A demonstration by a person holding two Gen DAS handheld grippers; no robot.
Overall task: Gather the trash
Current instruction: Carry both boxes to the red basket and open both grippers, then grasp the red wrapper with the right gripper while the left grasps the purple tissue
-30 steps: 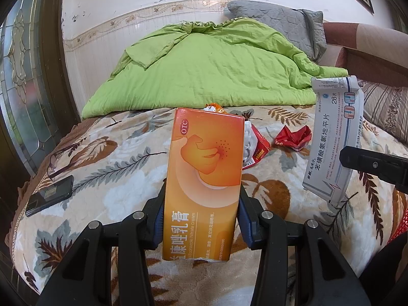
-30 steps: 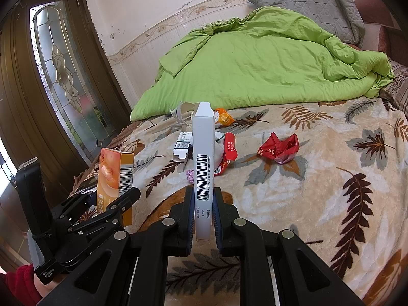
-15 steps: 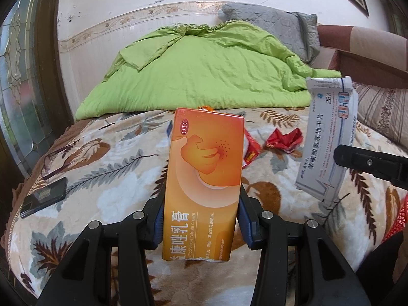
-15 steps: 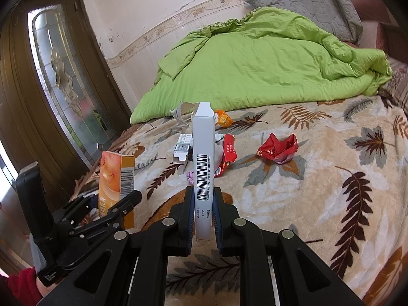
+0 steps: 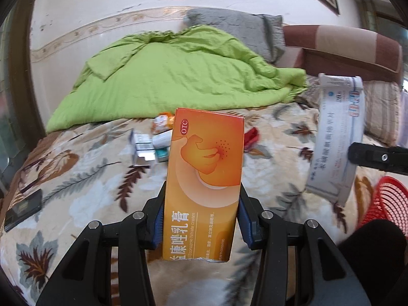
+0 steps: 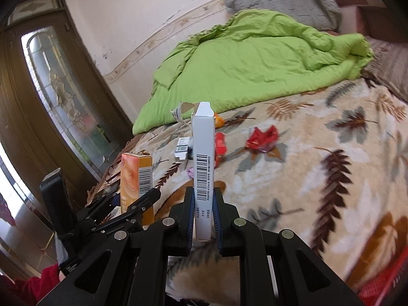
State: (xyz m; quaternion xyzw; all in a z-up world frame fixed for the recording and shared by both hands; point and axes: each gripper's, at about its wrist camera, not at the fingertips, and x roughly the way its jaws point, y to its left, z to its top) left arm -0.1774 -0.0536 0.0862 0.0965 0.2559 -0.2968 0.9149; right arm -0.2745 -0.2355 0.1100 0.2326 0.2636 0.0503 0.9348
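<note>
An orange ointment carton (image 5: 204, 178) stands upright at centre frame, clamped between the blue pads of the left gripper (image 5: 201, 219) and lifted above the leaf-patterned blanket (image 5: 76, 173). At right of the same view a white pill box (image 5: 336, 137) is pinched edge-on in the right gripper (image 6: 203, 219); the right wrist view shows its barcoded narrow side dead centre.

Both tools are loaded, so the step in hand appears to be the carry to a bin. A red mesh basket (image 5: 387, 204) peeks in at the lower right edge of the left view and looks the likely drop point. The next move calls for swinging each box over its rim before the jaws part.

More litter waits on the blanket at mid frame: a crumpled red wrapper (image 6: 262, 137), a small white-and-blue box (image 5: 142, 148) and an orange wrapper (image 5: 162, 122). A green quilt (image 5: 173, 76) is heaped behind, and a dark phone (image 5: 23, 210) lies at the left edge.

The basket is mostly cut off, its depth and contents unseen. The carton hides the scraps directly behind it, and motion blur smears the pill box's print and the far wrappers.
</note>
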